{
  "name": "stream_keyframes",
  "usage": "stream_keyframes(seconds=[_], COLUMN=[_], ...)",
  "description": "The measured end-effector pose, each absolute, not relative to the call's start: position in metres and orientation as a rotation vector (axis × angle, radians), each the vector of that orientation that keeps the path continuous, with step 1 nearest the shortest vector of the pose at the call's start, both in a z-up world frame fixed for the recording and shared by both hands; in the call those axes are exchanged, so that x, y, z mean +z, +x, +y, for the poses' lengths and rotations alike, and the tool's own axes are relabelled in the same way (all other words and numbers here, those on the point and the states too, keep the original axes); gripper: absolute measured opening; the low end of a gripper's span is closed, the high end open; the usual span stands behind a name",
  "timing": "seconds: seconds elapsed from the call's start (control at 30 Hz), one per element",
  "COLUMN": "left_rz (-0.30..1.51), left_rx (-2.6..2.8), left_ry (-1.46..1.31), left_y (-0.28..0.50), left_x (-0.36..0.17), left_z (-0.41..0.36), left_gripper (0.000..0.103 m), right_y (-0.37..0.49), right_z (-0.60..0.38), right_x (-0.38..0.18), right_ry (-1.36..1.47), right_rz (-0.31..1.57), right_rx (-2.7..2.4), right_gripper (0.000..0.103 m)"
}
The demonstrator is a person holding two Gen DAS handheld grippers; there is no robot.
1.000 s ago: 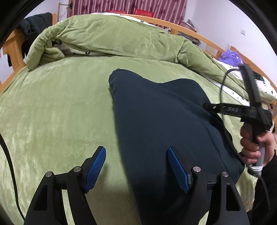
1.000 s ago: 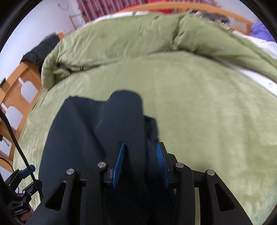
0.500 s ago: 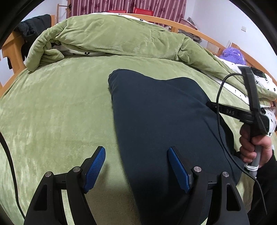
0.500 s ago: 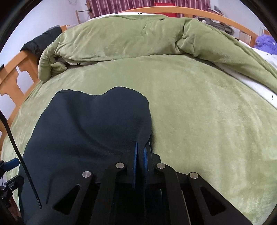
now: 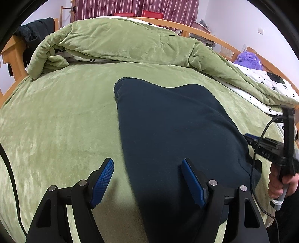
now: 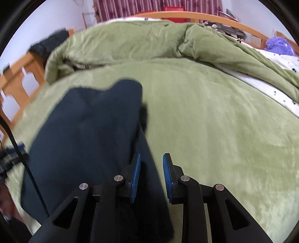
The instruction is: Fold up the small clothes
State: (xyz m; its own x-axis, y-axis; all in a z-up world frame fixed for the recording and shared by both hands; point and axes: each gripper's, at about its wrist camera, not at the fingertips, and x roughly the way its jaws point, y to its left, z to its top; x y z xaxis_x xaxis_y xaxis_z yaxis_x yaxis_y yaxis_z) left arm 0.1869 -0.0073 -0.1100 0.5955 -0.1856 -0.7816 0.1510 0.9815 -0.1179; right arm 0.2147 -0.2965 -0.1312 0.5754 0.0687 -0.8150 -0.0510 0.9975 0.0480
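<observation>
One dark navy garment (image 5: 173, 130) lies on the green bed cover (image 5: 59, 121), centre of frame, doubled over into a long strip; further folds probably remain. Left tongs (image 5: 147, 179) spread wide, hovering over the garment's near left edge, pinching nothing. Right tongs (image 6: 151, 173) have just been opening; a narrow gap shows, with a dark fold of cloth between the pads and seemingly not pressed. Green duvet (image 5: 121, 43) bunched across the upper frame; wooden bed frame (image 5: 13, 59) at left, striped curtains (image 5: 134, 7) along the top.
</observation>
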Motion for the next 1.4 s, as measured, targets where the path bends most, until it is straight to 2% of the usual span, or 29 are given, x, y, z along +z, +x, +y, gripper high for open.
stream_keyframes(seconds=[0.27,0.43,0.5,0.73,0.87,0.93,1.1,1.23,1.27,1.33,1.4], left_rz=[0.910,0.919,0.904,0.891,0.876,0.852,0.825,0.795,0.786,0.764,0.753], left_rx=[-0.234,-0.226,-0.219,-0.203,-0.184,-0.178,-0.137,-0.093,-0.087,-0.063,-0.057], left_ry=[-0.032,0.005,0.008,-0.056,-0.065,-0.065,-0.102,-0.069,-0.063,-0.055,-0.052], left_y=[0.171,0.161,0.155,0.140,0.127,0.118,0.089,0.064,0.059,0.047,0.038], left_x=[-0.107,-0.109,-0.105,-0.093,-0.080,-0.068,-0.041,-0.021,-0.016,-0.005,0.003], left_z=[-0.010,-0.012,-0.009,-0.001,-0.005,-0.009,-0.009,-0.012,-0.012,-0.012,-0.011], left_gripper=[0.073,0.073,0.073,0.073,0.073,0.073,0.075,0.082,0.084,0.085,0.086], right_y=[0.162,0.151,0.140,0.105,0.085,0.074,0.050,0.027,0.021,0.013,0.002], right_z=[-0.295,-0.268,-0.274,-0.288,-0.288,-0.282,-0.269,-0.263,-0.262,-0.262,-0.261], right_x=[-0.098,-0.128,-0.138,-0.098,-0.064,-0.049,-0.016,0.004,0.008,0.014,0.021], right_ry=[0.114,-0.010,0.028,0.125,0.159,0.143,0.057,0.047,0.047,0.046,0.042], right_rz=[0.858,0.988,1.009,0.919,0.861,0.849,0.832,0.822,0.815,0.803,0.768], right_rx=[0.130,0.037,0.000,-0.012,-0.037,-0.045,-0.081,-0.074,-0.076,-0.085,-0.097], right_gripper=[0.025,0.024,0.024,0.025,0.039,0.054,0.060,0.061,0.063,0.079,0.083])
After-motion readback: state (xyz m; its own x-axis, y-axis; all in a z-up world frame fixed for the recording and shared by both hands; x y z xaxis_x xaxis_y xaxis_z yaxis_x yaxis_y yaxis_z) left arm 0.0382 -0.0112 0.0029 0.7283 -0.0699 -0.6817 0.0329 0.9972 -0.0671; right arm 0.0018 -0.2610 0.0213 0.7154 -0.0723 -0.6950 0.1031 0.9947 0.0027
